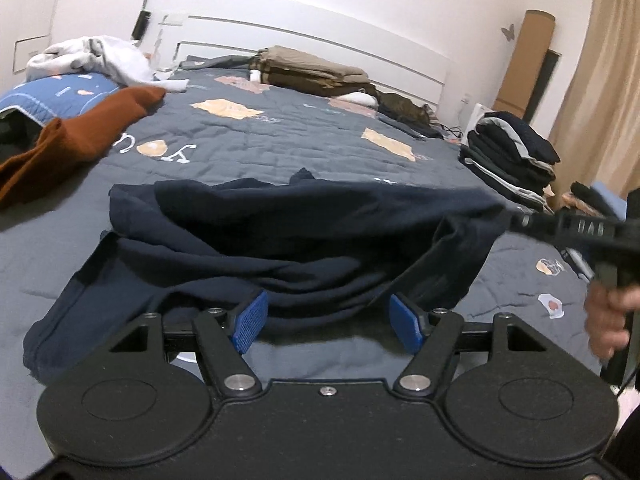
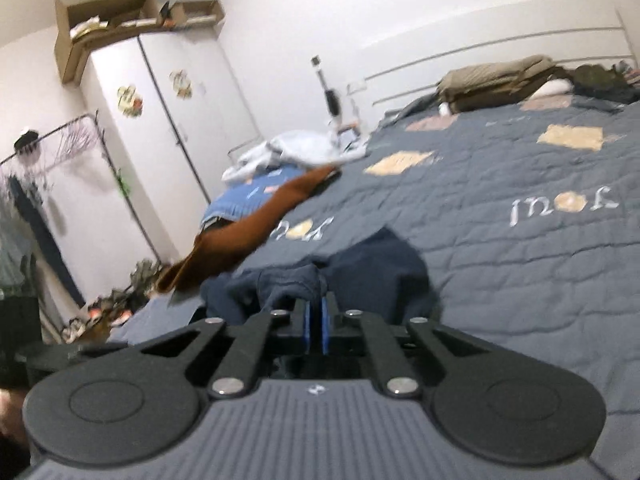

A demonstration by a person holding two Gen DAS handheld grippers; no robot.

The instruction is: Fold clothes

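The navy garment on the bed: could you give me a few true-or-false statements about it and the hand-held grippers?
1. The right hand-held gripper is pinching the navy garment. True.
2. The left hand-held gripper is clamped shut. False: its jaws stand apart, with the garment's edge between them.
3. A rust-brown garment lies on the quilt. True.
4. The navy garment is neatly folded. False: it is bunched up.
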